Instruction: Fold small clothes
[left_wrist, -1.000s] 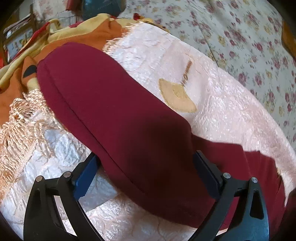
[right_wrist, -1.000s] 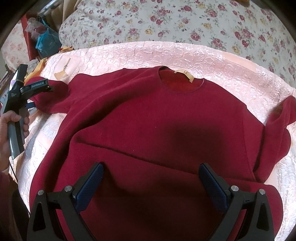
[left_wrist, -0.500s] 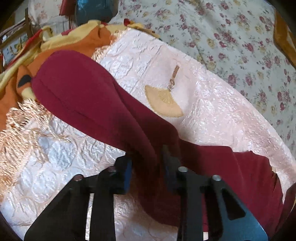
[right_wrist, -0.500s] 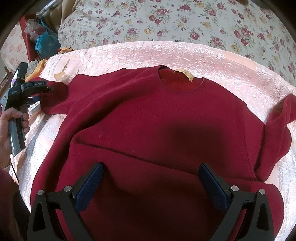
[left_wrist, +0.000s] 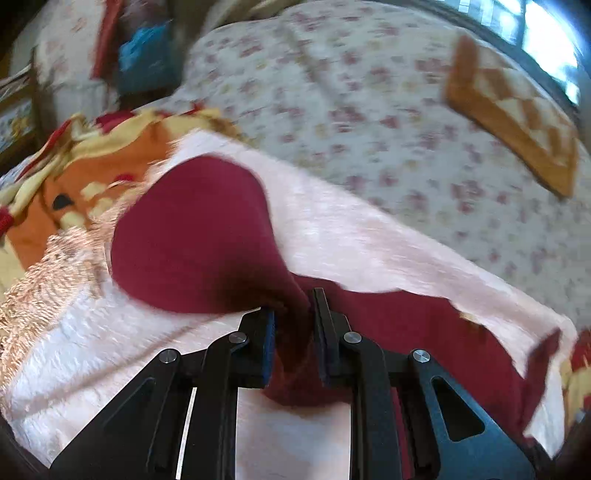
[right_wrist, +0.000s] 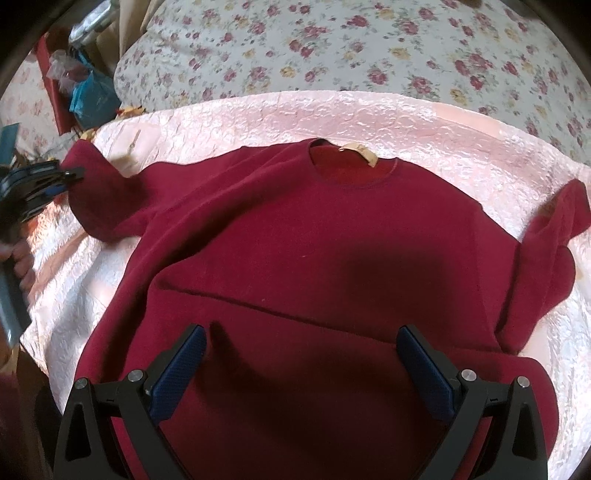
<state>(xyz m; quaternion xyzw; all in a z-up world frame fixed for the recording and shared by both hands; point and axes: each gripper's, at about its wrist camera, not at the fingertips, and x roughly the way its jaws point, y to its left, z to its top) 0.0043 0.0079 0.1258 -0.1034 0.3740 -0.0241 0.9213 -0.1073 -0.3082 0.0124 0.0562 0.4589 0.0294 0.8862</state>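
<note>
Dark red sweater (right_wrist: 295, 258) lies front-up on a pink textured bedspread (right_wrist: 369, 114), neck hole toward the far side w/ a tan label (right_wrist: 360, 151) at the collar; body mostly flat, one long crease running across the lower chest; the sleeve on the view's right side (right_wrist: 546, 251) is bent back on itself near the bedspread edge.

Left gripper (left_wrist: 291, 321): fingers nearly closed, pinching a bunched fold of the other sleeve (left_wrist: 192, 236) between the blue pads (left_wrist: 269, 343); sleeve end fans out wide beyond the tips, cuff end reaching the fringed border (left_wrist: 44, 266) of the bedspread; left view is motion-blurred, so fine detail there is unclear. Same gripper shows at the left edge of the right view (right_wrist: 55, 179), tips at the sleeve, w/ the person's hand (right_wrist: 20, 262) on its handle.

Right gripper (right_wrist: 301, 365): fingers spread wide, nothing between them; it hangs over the lower body of the sweater; can't tell if the tips touch the cloth.

Beyond the bedspread: floral quilt (right_wrist: 369, 48); an orange-yellow printed blanket (left_wrist: 92, 166) by the fringe; a checked orange cushion (left_wrist: 517, 122) far right in left view; a blue bag (right_wrist: 90, 98) at top left.
</note>
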